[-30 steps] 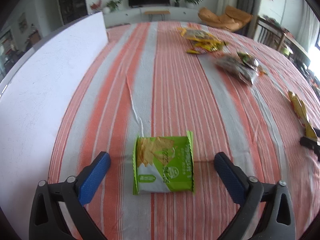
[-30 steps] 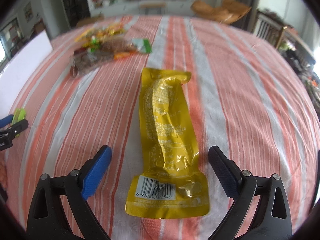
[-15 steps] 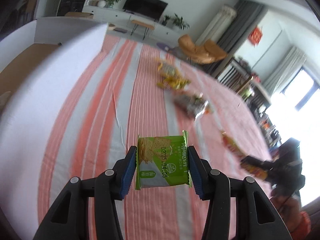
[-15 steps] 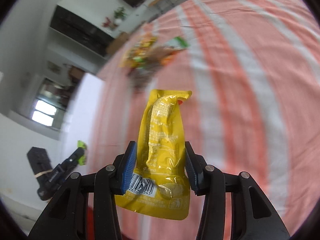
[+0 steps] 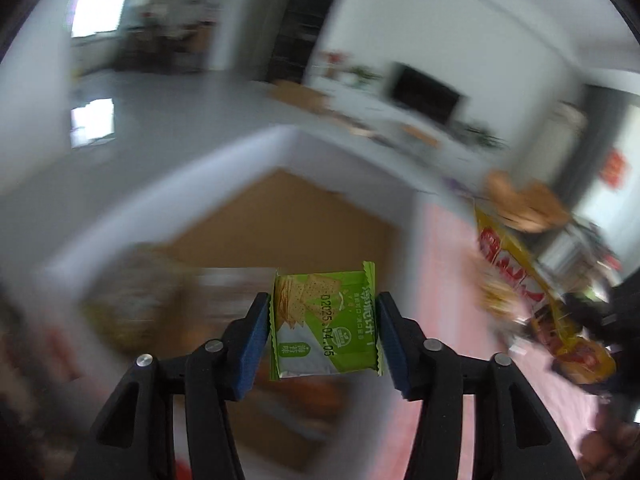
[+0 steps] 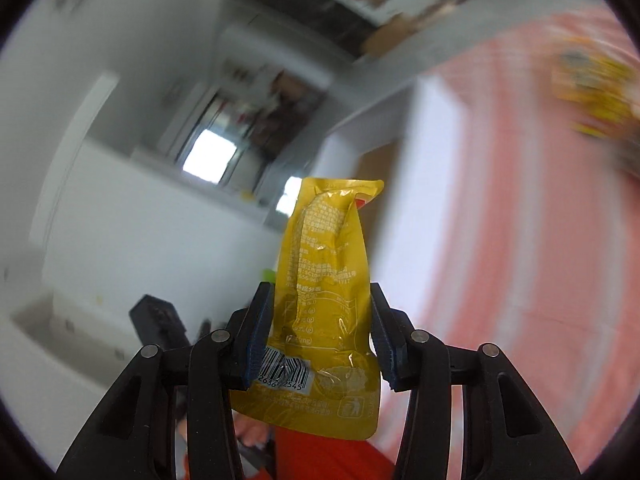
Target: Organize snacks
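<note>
The left gripper (image 5: 323,328) is clamping a green cracker packet (image 5: 325,326) between its blue pads, holding it in the air above the open white box (image 5: 256,152) with a brown inside, where blurred snack bags are lying. The right gripper (image 6: 320,336) is squeezing a tall yellow pouch (image 6: 326,304) by its lower part, barcode end nearest the camera, raised off the desk's striped orange cloth (image 6: 520,240), which is stretching away on the right.

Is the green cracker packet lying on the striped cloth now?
No, the left gripper holds the green cracker packet between its fingers, lifted above an open box.
</note>
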`<state>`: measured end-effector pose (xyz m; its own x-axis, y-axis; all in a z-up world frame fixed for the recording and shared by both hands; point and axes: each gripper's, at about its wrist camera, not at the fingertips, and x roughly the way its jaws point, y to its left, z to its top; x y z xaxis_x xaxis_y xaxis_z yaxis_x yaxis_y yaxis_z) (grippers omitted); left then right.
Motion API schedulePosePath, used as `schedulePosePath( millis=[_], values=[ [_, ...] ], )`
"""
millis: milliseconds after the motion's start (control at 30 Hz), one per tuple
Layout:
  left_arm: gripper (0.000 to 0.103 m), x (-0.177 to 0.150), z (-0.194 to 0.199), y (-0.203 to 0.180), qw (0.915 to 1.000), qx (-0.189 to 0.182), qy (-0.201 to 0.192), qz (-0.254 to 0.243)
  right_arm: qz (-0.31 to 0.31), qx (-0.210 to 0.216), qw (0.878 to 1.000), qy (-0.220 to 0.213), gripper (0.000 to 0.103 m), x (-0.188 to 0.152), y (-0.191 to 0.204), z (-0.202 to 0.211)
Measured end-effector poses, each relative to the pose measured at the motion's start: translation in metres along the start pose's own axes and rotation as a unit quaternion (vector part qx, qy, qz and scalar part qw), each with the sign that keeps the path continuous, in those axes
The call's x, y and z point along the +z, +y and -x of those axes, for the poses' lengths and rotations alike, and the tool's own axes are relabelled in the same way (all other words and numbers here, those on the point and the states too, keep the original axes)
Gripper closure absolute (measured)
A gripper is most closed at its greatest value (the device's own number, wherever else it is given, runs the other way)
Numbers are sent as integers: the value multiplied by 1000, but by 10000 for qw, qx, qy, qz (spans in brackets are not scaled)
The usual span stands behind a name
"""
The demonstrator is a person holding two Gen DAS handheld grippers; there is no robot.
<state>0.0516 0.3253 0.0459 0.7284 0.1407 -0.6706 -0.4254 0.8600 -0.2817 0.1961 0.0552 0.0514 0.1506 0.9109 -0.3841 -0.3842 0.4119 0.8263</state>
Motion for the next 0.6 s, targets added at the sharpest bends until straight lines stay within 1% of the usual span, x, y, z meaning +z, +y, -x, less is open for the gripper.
schedulePosePath(
  millis=[33, 67, 100, 167, 200, 233, 267, 300, 333, 367, 400, 467, 500, 533, 567, 600],
  values=[
    [18, -1, 0, 9, 9997, 211, -19, 81, 109, 116, 9998, 108, 45, 3, 10, -20],
    [12, -2, 1, 21, 9984, 509, -79, 224, 180, 177, 9992, 300, 35, 6, 20, -43],
    [7, -5, 5, 32, 9968, 679, -207, 362, 192, 144, 9990, 379, 24, 6, 23, -53],
    [7, -11, 11, 40, 9956, 699, -342, 518, 318, 53, 9990, 305, 24, 2, 24, -57],
    [7, -14, 13, 42, 9959, 618, -366, 558, 504, -106, 9984, 230, 24, -2, 21, -52],
    [7, -17, 14, 40, 9964, 489, -380, 584, 791, -437, 9958, 118, 24, -6, 16, -45],
    [7, -18, 15, 34, 9972, 278, -368, 582, 1172, -965, 9884, -21, 24, -14, 8, -35],
    [7, -19, 15, 26, 9978, 72, -355, 558, 1600, -1642, 9733, -142, 23, -24, -4, -22],
    [7, -20, 16, 21, 9979, -87, -352, 534, 1897, -2206, 9565, -215, 23, -34, -17, -12],
    [7, -22, 17, 4, 9976, -384, -330, 463, 2124, -2862, 9339, -275, 23, -47, -36, 1],
    [6, -24, 17, -11, 9970, -608, -292, 377, 2166, -3384, 9153, -282, 24, -59, -58, 16],
    [5, -33, 15, -57, 9932, -1161, -108, 0, 2009, -3971, 8953, -218, 24, -77, -99, 48],
    [2, -37, 15, -77, 9906, -1350, -14, -198, 1886, -4251, 8850, -237, 24, -83, -119, 68],
    [2, -45, 13, -102, 9869, -1543, 105, -466, 1797, -4454, 8767, -292, 24, -87, -131, 87],
    [1, -56, 8, -130, 9812, -1740, 248, -800, 1690, -4668, 8672, -389, 24, -89, -145, 106],
    [1, -65, 4, -149, 9762, -1862, 367, -1053, 1574, -4875, 8573, -510, 24, -90, -157, 127]
  ],
)
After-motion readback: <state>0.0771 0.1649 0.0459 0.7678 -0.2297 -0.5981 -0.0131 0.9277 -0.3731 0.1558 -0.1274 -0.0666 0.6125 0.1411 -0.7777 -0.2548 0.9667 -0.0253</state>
